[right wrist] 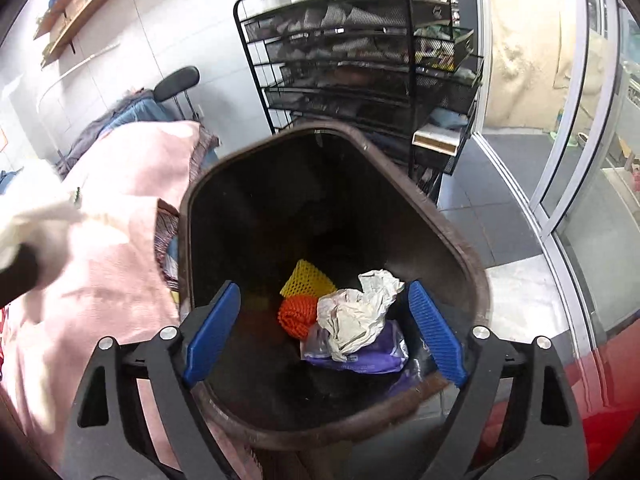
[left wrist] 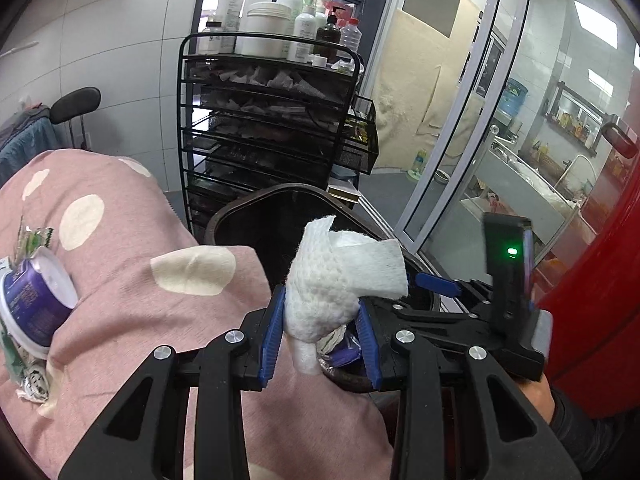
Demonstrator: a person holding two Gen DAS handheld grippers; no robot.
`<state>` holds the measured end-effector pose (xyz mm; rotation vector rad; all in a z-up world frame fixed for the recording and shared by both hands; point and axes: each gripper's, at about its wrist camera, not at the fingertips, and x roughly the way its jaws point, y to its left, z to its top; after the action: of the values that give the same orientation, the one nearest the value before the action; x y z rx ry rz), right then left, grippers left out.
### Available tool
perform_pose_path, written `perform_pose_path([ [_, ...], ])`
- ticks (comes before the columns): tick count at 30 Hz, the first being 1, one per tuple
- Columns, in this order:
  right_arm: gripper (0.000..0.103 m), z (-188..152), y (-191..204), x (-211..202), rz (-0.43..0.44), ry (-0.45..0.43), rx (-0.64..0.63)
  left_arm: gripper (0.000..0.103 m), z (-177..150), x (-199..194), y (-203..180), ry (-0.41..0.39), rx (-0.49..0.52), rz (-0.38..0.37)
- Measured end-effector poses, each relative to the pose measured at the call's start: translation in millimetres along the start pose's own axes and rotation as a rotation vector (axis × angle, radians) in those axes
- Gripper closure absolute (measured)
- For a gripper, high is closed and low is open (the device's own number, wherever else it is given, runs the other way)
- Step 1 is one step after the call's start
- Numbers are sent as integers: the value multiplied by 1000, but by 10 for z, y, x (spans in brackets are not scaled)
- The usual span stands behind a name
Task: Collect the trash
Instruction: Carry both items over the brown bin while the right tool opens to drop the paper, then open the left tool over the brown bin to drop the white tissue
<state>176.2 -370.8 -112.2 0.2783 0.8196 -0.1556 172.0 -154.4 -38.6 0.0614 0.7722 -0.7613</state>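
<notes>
The left gripper [left wrist: 322, 326] pinches the crumpled white paper towel [left wrist: 340, 280] just short of the dark brown plastic bin's rim [left wrist: 240, 208], while the right gripper [right wrist: 324, 332], jaws spread and empty, hangs over the bin's mouth.

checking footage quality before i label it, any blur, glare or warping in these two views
Left wrist view: sharp, with the white wipe crisp in the left tool; fisheye bends the black rack and door frame, and the glass door shows reflections. Right wrist view: the pink blanket at the left is smeared by motion blur, the bin interior is dark, yet the crumpled paper reads clearly.
</notes>
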Motion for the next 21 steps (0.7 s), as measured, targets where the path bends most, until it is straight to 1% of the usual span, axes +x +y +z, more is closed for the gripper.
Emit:
perform_pose_path([
  [3,16,-14,-44,-119,0,-17,12,69,37,124,-32,27,4,-14],
  [6,16,-25,-87,-203,-10,-31,19,69,77,272,-68,55,10,-10],
  [10,15,-79,-166,-322,-9,-41,41,69,128,413,-73,86,-17,-31],
  [14,15,-132,-212,-410,-13,-45,51,69,172,555,-158,110,17,-20],
  [18,15,-174,-248,-466,-23,-49,54,68,196,694,-191,139,17,-35],
  [21,14,-208,-269,-493,-25,-47,57,67,203,771,-230,153,31,-27],
])
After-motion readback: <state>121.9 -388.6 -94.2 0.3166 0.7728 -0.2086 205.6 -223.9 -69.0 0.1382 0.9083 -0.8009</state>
